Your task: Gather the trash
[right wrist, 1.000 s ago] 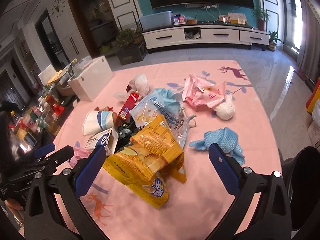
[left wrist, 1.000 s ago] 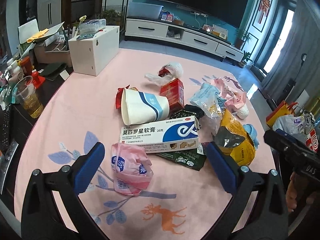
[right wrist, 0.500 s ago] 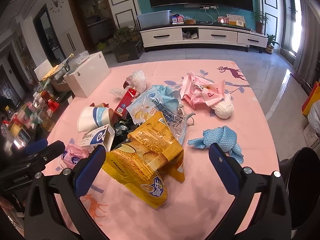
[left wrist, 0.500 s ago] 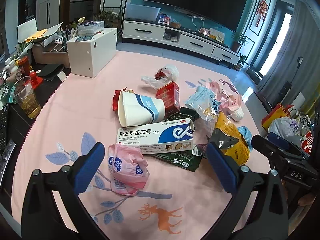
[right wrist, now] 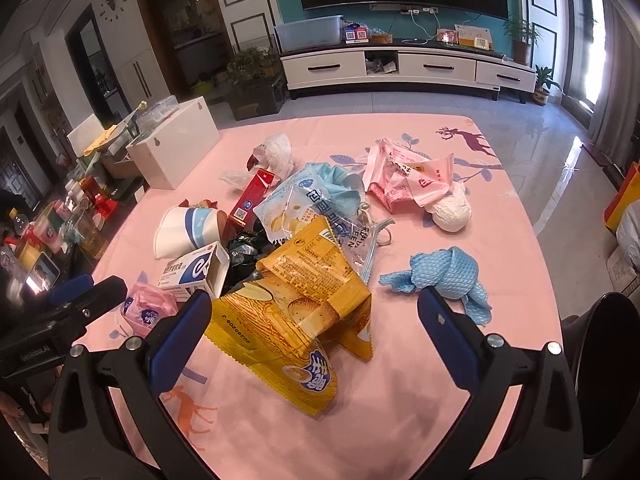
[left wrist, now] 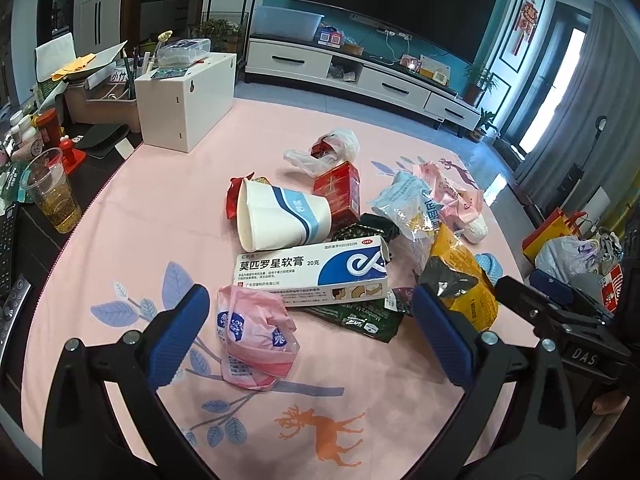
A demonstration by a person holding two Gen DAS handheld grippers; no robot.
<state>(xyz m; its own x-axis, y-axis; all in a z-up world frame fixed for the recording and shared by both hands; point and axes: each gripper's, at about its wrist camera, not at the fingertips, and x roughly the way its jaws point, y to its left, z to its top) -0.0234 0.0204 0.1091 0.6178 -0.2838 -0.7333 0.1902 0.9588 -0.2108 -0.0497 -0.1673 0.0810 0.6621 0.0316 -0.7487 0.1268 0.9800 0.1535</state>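
Both grippers have drawn back a little from the pile over the last second, so the litter sits slightly higher and smaller in each view; nothing on the table has shifted. The left gripper (left wrist: 308, 328) hangs with its jaws spread wide and empty, and the right gripper (right wrist: 314, 334) is likewise spread and holding nothing.

The trash lies heaped on the pink tablecloth (left wrist: 132, 216). In the left view a crumpled pink wrapper (left wrist: 254, 336) sits at lower centre, just between the blue pads, with the white and blue medicine box (left wrist: 312, 274) just above it and the tipped paper cup (left wrist: 280, 218) above that, at centre. In the right view the yellow snack bag (right wrist: 300, 312) fills the centre, its lower end lying between the fingers, and a blue cloth (right wrist: 444, 274) lies at right of centre, apart from the heap.

No piece looks collected yet, so this reads as the approach to a first pick. The pink wrapper is probably the easiest start for the left: loose, separate, and already framed. Coming down with the pads on either side of its bunched middle, closing gently, should catch folds and not skid off the film. For the right, pinching a crumpled ridge of the bag seems wiser than its flat slippery face.
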